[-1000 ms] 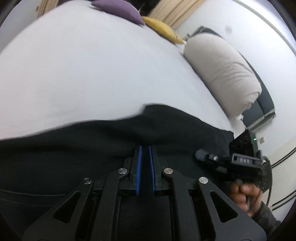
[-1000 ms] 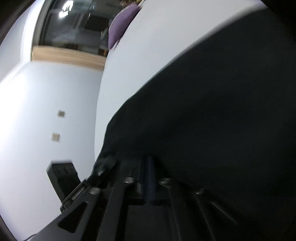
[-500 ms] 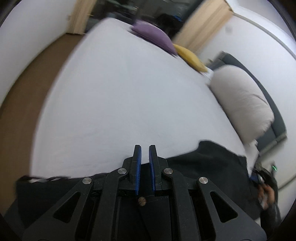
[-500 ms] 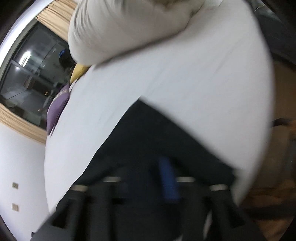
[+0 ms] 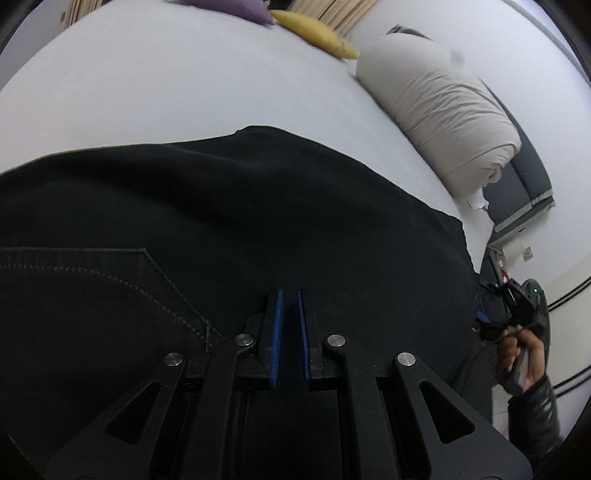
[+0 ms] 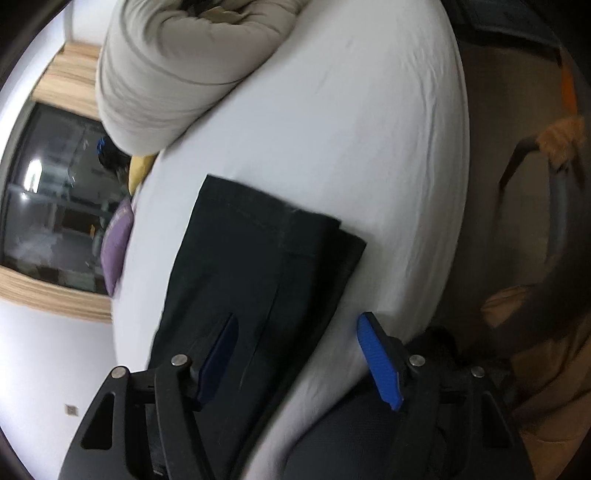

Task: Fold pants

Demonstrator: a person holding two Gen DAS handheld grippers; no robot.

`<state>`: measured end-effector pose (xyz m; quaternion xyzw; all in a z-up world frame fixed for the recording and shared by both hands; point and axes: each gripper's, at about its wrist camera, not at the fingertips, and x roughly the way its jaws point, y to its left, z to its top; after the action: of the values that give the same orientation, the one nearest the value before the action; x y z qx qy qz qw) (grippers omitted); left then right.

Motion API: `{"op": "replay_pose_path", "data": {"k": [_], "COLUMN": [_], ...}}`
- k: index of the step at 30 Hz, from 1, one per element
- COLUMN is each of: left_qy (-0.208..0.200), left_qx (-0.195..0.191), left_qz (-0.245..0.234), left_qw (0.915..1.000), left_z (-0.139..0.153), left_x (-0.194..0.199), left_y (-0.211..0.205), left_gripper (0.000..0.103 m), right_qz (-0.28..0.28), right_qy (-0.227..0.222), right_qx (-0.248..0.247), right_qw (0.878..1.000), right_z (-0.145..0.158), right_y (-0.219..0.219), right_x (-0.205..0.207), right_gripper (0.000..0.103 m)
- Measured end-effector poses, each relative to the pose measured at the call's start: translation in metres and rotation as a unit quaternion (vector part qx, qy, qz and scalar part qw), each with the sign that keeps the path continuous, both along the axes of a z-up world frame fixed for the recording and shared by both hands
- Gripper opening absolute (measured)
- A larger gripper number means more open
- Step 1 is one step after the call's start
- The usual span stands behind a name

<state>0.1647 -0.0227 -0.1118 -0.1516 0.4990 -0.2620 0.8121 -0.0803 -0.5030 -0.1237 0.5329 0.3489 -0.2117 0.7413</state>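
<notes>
left wrist view: the black pants (image 5: 229, 229) lie spread across the near part of the white bed (image 5: 155, 85), a stitched back pocket showing at the left. the left gripper (image 5: 290, 325) sits low over the fabric, its blue pads close together with a thin gap; whether cloth is pinched between them cannot be told. far across the bed lie a purple cushion (image 5: 229, 5), a yellow cushion (image 5: 314, 31) and a rolled beige duvet (image 5: 443, 99). at the right edge a hand (image 5: 521, 350) holds the right gripper (image 5: 517, 306) off the bed's corner. no containers appear.

right wrist view: the right gripper (image 6: 295, 354) has its fingers spread wide, gripping nothing. only this view shows the pants (image 6: 255, 280) as a doubled stack with hem ends stepped near the bed's (image 6: 332, 129) edge, plus a dark window (image 6: 55, 206) and a chair (image 6: 554, 155) beside the bed.
</notes>
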Motion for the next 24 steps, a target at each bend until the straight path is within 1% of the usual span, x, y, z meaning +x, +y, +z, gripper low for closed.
{"op": "replay_pose_path", "data": {"k": [4, 5, 6, 8, 10, 11, 12, 13, 16, 19, 22, 23, 24], "left_qy": [0.009, 0.008, 0.005, 0.001, 0.001, 0.001, 0.002, 0.002, 0.001, 0.002, 0.006, 0.008, 0.010], "left_qx": [-0.008, -0.007, -0.004, 0.000, 0.000, -0.001, -0.002, -0.002, -0.004, -0.007, -0.017, -0.022, -0.027], "left_qz": [-0.002, -0.002, -0.001, -0.001, -0.001, -0.001, -0.001, -0.001, 0.000, 0.000, 0.002, 0.003, 0.004], "left_qw": [0.9999, 0.9999, 1.0000, 1.0000, 1.0000, 1.0000, 1.0000, 1.0000, 1.0000, 1.0000, 0.9998, 0.9997, 0.9996], "left_z": [0.000, 0.000, 0.000, 0.000, 0.000, -0.003, -0.002, 0.000, -0.003, -0.006, -0.008, -0.010, -0.011], "left_x": [0.000, -0.001, 0.000, 0.003, 0.001, 0.006, 0.005, 0.004, 0.003, 0.002, 0.003, 0.003, 0.003], "left_y": [0.006, 0.008, 0.007, 0.006, 0.005, -0.006, -0.005, -0.004, -0.004, -0.001, 0.003, 0.006, 0.008], "left_gripper": [0.008, 0.008, 0.008, 0.008, 0.008, 0.008, 0.008, 0.008, 0.008, 0.008, 0.008, 0.008, 0.008], "right_qz": [-0.008, -0.011, -0.018, -0.022, -0.017, -0.014, -0.014, -0.013, -0.006, -0.008, -0.011, -0.011, -0.013], "right_qy": [-0.038, -0.046, -0.060, -0.073, -0.088, -0.090, -0.099, -0.108, -0.141, -0.155, -0.167, -0.174, -0.179], "right_qx": [-0.001, 0.002, 0.007, 0.010, 0.017, 0.018, 0.019, 0.021, 0.030, 0.038, 0.043, 0.049, 0.057], "right_qw": [0.999, 0.999, 0.998, 0.997, 0.996, 0.996, 0.995, 0.994, 0.990, 0.987, 0.985, 0.983, 0.982], "right_z": [0.000, 0.001, -0.004, -0.004, -0.006, -0.007, -0.007, -0.005, -0.007, -0.015, -0.021, -0.024, -0.027], "right_y": [-0.009, -0.010, -0.015, -0.018, -0.019, -0.019, -0.019, -0.018, -0.020, -0.026, -0.032, -0.034, -0.037], "right_x": [0.004, 0.003, 0.004, -0.003, 0.000, 0.002, 0.002, -0.005, 0.005, 0.016, 0.024, 0.027, 0.032], "right_gripper": [0.071, 0.068, 0.061, 0.056, 0.056, 0.056, 0.056, 0.055, 0.053, 0.053, 0.048, 0.039, 0.026]}}
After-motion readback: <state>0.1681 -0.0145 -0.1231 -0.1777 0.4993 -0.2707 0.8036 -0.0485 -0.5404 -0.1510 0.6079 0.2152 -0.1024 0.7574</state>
